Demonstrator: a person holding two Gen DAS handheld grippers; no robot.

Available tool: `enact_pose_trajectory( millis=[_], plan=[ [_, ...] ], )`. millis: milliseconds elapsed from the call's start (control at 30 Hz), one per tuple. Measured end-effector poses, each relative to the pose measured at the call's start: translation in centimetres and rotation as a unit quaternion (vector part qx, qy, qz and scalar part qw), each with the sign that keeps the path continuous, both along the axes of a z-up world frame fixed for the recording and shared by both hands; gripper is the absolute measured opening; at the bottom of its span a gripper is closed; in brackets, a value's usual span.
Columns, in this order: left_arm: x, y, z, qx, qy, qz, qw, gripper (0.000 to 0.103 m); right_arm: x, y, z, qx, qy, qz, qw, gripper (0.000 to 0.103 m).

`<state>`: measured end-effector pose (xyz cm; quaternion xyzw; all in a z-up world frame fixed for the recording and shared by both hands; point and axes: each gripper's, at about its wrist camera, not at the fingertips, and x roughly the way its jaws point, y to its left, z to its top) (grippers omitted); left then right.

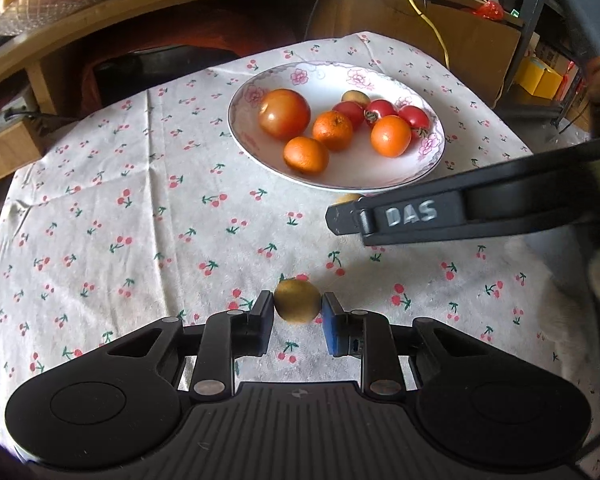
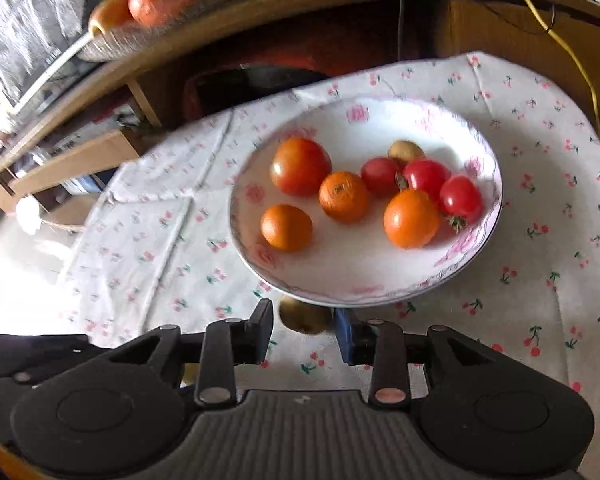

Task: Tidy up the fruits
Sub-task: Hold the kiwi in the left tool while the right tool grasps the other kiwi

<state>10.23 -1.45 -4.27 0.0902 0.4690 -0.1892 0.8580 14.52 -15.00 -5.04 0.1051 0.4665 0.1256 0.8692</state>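
Fruits are the business: a small brownish-green round fruit (image 1: 297, 300) sits between the pads of the left gripper (image 1: 297, 312), on the cherry-print white tablecloth (image 1: 140, 208) on the near side of the white floral-rimmed ceramic plate (image 1: 380, 184). The pads look to be touching its two sides, so the left tool seems clamped on it or very nearly so. A second small brownish-green fruit (image 2: 306, 318) lies against the plate's near rim, between the spread pads of the right gripper (image 2: 303, 330); a gap shows on its left side, so that tool is apart and not yet gripping. On the plate lie a large orange-red tomato (image 1: 285, 113), three small mandarins (image 1: 306, 155), three red cherry tomatoes (image 1: 380, 111) and one more brownish fruit (image 1: 356, 97) at the far side. My reading is that both hands are at the pick-up step for the last two loose pieces. Next, the right jaws need to close, then each fruit wants lifting over the rim and setting onto a bare patch of plate. In the left view the right gripper's dark finger (image 1: 420, 216) covers nearly all of the second fruit. The right view is blurred, and the plate rim overlaps that fruit's top, so whether it touches the plate I cannot tell.
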Motion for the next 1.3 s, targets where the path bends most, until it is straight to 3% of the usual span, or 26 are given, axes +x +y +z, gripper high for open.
enact_pose_trajectory(
  millis=[200,467,600,867,1100,1300],
  plan=[
    [-0.1,0.3,-0.2,-0.001,0.004,0.001,1.0000,0.034,-1.0,0.4,0.6,-0.024,-0.006,0.013,1.000,0.029],
    [-1.1,0.2,0.5,0.005,-0.009,-0.005,0.9999,0.034,-6.7,-1.9,2.1,-0.061,0.006,0.057,0.997,0.029],
    [-1.1,-0.2,0.3,0.015,-0.015,-0.007,0.9997,0.038,-9.1,-2.7,1.8,-0.070,0.017,0.061,0.995,0.029],
    [0.0,-0.8,-0.7,0.031,-0.022,0.002,0.9993,0.047,-9.2,-2.8,0.9,-0.080,0.010,0.076,0.994,0.030],
    [0.2,-0.7,-0.7,0.029,-0.022,0.002,0.9993,0.044,-8.9,-2.3,0.6,-0.091,0.002,0.097,0.991,0.030],
    [0.1,-0.9,-0.7,0.033,-0.022,-0.002,0.9992,0.034,-8.5,-2.7,0.6,-0.082,0.007,0.094,0.992,0.030]
  ],
)
